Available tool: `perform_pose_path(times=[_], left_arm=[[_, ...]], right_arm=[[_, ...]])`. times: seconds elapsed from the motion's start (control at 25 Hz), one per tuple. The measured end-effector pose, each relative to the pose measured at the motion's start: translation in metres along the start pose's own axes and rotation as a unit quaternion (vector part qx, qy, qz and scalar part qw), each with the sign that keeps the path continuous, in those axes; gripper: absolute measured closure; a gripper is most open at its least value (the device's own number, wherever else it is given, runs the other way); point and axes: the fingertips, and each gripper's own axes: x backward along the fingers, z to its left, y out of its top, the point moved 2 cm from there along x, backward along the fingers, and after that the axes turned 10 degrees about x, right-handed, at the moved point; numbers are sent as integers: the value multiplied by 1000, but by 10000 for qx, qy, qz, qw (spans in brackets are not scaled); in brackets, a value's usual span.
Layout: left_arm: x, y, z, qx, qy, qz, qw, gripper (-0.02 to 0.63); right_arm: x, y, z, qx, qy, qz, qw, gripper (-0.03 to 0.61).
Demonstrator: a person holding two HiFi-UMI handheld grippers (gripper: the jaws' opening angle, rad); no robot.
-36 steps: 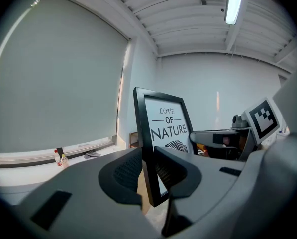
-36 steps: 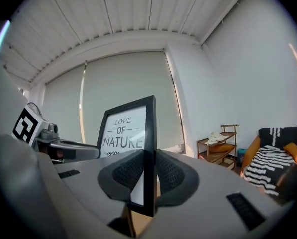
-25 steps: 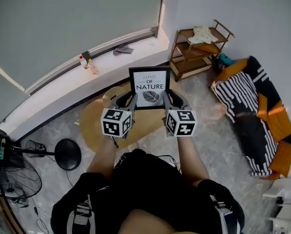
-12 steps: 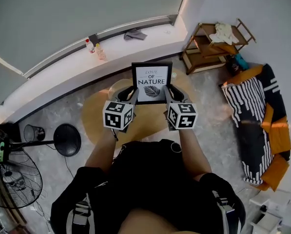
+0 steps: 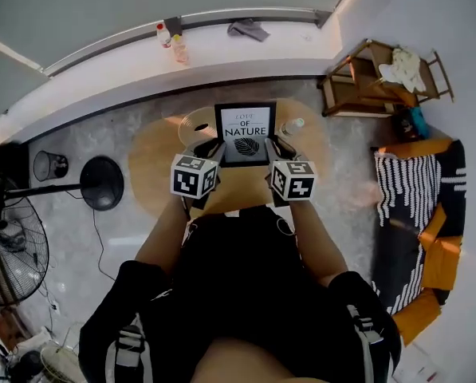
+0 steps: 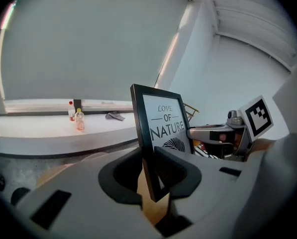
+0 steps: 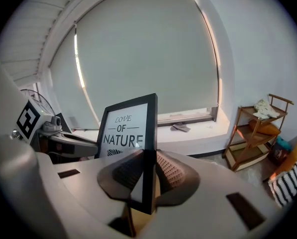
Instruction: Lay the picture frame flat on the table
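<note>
Gripping the picture frame point(image 5: 245, 132) by its side edges, left tool point(image 5: 212, 148) and right tool point(image 5: 278, 148) hold it upright above the far edge of the worktop point(image 5: 154, 178), seemingly not touching; next comes lowering and tipping it flat.

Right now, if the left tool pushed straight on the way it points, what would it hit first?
Most likely the wooden table below: the left tool, shut on the picture frame, points forward and down toward it. Depth is unclear.
</note>
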Motion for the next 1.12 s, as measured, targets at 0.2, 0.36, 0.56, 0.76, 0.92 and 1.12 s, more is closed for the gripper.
perform_pose_path(times=[0.2, 0.36, 0.56, 0.76, 0.92, 1.12], left_arm=[[-51, -34, 14, 558, 329, 446, 9969, 523], [-86, -67, 28, 960, 563, 728, 9911, 523], [-131, -116, 41, 1474, 779, 1077, 9801, 523], [-172, -175, 62, 2158, 933, 1388, 9620, 522], [-198, -215, 85, 2441, 1054, 1571, 9511, 522], [-234, -253, 115, 2653, 1094, 1818, 9405, 522]], right_arm=[[-43, -42, -29, -53, 483, 636, 9968, 486], [-77, -83, -45, -60, 815, 1074, 9908, 488], [-118, -142, -66, -81, 1242, 1695, 9776, 488], [-155, -202, -74, 16, 1555, 2268, 9615, 486], [-185, -252, -73, -154, 1634, 2653, 9501, 488], [-220, -303, -78, -318, 1524, 3018, 9406, 488]])
